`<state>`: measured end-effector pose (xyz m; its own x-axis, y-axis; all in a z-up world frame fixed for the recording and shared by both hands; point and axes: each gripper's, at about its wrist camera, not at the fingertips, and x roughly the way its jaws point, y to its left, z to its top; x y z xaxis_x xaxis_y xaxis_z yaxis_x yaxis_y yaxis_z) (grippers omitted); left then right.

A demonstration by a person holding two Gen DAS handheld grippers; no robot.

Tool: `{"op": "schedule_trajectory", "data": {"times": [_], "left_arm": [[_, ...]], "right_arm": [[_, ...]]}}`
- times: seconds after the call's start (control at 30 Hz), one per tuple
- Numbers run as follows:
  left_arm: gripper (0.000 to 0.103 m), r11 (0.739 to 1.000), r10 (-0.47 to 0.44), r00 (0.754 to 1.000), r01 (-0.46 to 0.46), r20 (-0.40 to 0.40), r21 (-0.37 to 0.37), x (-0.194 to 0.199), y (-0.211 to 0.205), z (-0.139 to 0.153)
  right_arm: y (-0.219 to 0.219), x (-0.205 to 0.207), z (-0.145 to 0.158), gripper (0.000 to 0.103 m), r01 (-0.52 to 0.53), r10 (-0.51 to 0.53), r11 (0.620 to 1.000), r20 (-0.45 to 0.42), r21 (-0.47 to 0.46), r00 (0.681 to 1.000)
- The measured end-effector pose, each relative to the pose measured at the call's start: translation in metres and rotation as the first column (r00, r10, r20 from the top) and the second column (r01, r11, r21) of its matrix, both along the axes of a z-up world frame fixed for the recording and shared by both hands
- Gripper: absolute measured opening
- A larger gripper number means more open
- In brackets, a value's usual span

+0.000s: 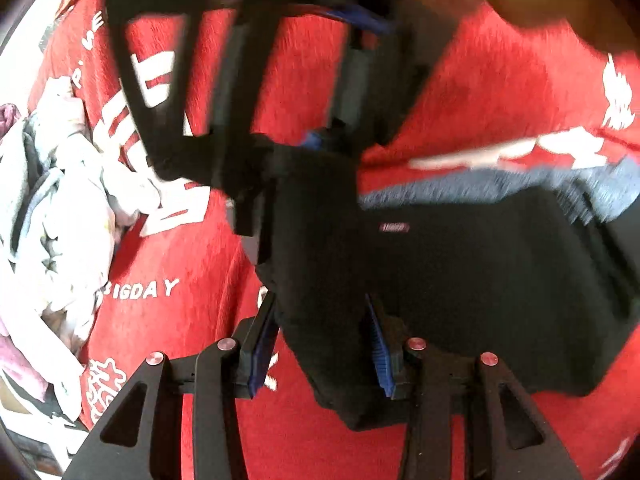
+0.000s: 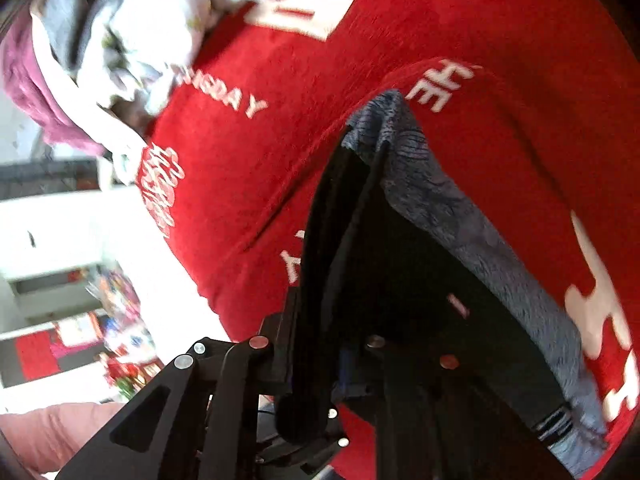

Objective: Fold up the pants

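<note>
The black pants [image 1: 460,280] lie partly folded on a red blanket [image 1: 192,264], with a grey-blue inner side [image 1: 460,188] showing along the far edge. My left gripper [image 1: 324,344] stands with its blue-padded fingers [image 1: 378,344] apart around a hanging fold of the pants. My right gripper [image 1: 320,140] shows blurred above it, closed on the pants' upper corner. In the right wrist view the right gripper [image 2: 320,352] pinches the black pants [image 2: 400,264], whose grey-blue lining [image 2: 460,208] faces up.
A pile of white and grey clothes [image 1: 60,208] lies on the blanket at the left, and it shows in the right wrist view [image 2: 132,28] with a pink garment [image 2: 36,96]. White furniture [image 2: 60,216] and colourful items [image 2: 120,320] stand beyond the blanket's edge.
</note>
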<state>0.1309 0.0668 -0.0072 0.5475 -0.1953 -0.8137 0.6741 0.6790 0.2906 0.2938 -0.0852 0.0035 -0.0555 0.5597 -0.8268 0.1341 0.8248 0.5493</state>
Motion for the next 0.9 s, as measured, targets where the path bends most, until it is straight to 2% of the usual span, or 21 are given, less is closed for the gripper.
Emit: {"op": "schedule_trajectory", "data": {"times": [0.23, 0.47, 0.67, 0.73, 0.9], "left_arm": [[0.044, 0.993, -0.049, 0.999, 0.051, 0.024, -0.104, -0.027, -0.028, 0.055], [0.044, 0.973, -0.159, 0.986, 0.166, 0.053, -0.159, -0.079, -0.080, 0.096], [0.044, 0.952, -0.257, 0.965, 0.262, 0.050, -0.159, -0.132, -0.144, 0.108], [0.044, 0.945, -0.287, 0.957, 0.289, 0.038, -0.153, -0.151, -0.165, 0.105], [0.044, 0.917, -0.385, 0.922, 0.386, 0.029, -0.102, -0.206, -0.223, 0.087]], "right_arm": [[-0.055, -0.045, 0.053, 0.016, 0.165, -0.182, 0.979, 0.145, 0.123, 0.972], [-0.118, -0.124, 0.090, 0.017, 0.305, -0.353, 0.929, 0.248, 0.211, 0.902], [-0.178, -0.207, 0.108, 0.018, 0.420, -0.481, 0.872, 0.285, 0.253, 0.829], [-0.194, -0.229, 0.107, 0.018, 0.446, -0.507, 0.858, 0.287, 0.254, 0.813], [-0.251, -0.305, 0.093, 0.018, 0.538, -0.603, 0.794, 0.256, 0.284, 0.755]]}}
